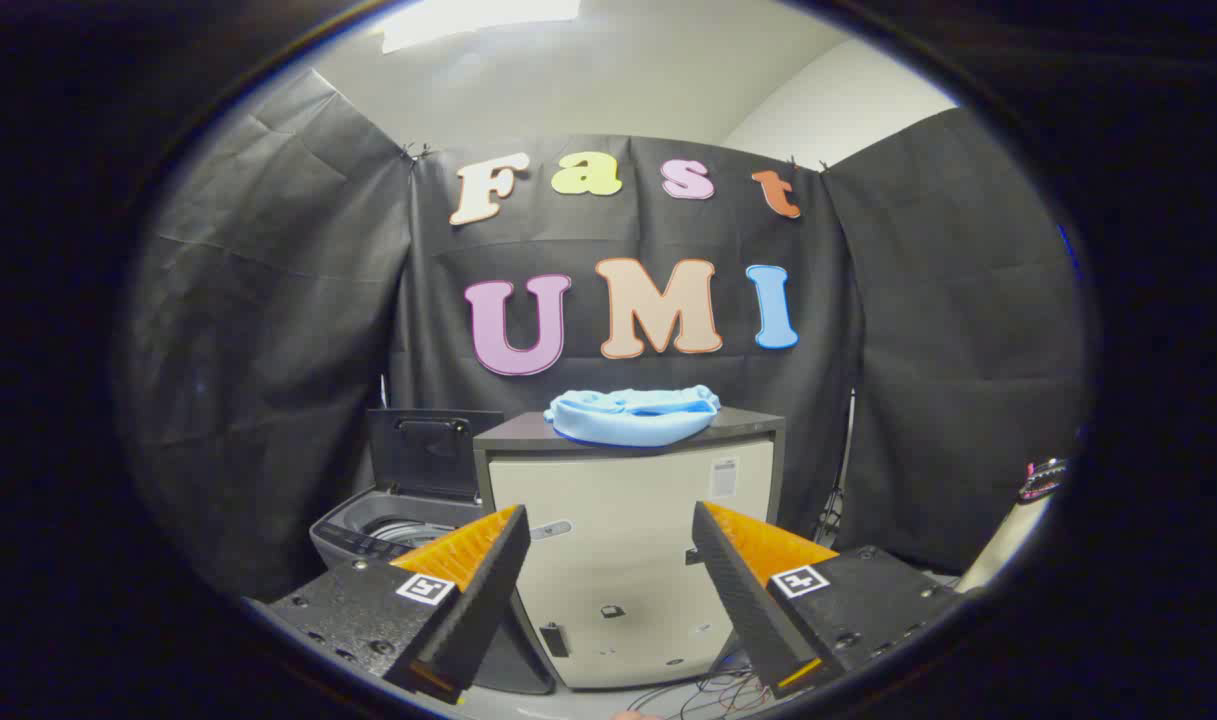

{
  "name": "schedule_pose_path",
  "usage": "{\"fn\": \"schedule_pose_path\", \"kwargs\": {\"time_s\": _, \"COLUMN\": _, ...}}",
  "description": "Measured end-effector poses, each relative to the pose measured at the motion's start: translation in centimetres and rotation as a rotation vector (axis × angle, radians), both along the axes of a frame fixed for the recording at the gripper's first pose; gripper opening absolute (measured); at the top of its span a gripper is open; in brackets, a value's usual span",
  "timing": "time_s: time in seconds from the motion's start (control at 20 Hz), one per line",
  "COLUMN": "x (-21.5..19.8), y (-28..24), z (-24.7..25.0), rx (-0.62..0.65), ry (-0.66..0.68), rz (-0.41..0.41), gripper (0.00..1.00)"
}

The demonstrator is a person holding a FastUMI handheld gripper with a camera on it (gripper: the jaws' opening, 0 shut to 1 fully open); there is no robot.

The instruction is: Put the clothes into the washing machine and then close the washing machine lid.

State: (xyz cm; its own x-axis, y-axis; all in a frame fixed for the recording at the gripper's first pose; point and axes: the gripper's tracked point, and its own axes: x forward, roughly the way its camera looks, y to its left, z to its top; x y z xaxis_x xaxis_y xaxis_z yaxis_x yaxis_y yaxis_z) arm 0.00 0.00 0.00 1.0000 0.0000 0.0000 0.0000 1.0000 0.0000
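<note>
Gripper view. We hold the gripper [608, 590] level and pointed straight ahead, with its two fingers [473, 590] reaching forward and spread wide. The jaws are released; nothing sits between them, and through the gap we see the pale front of a cabinet [628, 560].

The clothes [633, 414], a light blue bundle, lie heaped on the cabinet's dark top, well beyond the fingertips and roughly centred between them, higher than the fingers. The bundle rests slightly toward the front edge of that top, and no part of it touches the gripper.

The washing machine [388, 525] stands on the floor just beside the cabinet, on its left, partly hidden behind the left finger. Its lid [430, 452] is raised and stands upright at the back, leaning toward the dark cloth wall [268, 350]; a handle shows near the lid's upper edge. We see the grey rim of the tub opening below the lid, but cannot tell what is inside.

Loose cables [708, 690] lie on the floor at the foot of the cabinet, between the fingers and low down. A small sticker shows on the cabinet front near its upper right corner; too small to read.

The gripper is well apart from both the clothes and the machine.
</note>
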Motion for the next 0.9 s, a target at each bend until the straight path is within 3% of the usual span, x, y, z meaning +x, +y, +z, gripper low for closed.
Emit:
{"fn": "schedule_pose_path", "kwargs": {"time_s": 0.5, "x": -0.1, "y": 0.0, "z": 1.6, "rx": 0.071, "ry": -0.055, "rz": -0.042, "gripper": 0.99}}
{"fn": "schedule_pose_path", "kwargs": {"time_s": 0.9, "x": 1.6, "y": 2.2, "z": -0.4, "rx": 0.041, "ry": 0.005, "rz": -0.01, "gripper": 0.96}}
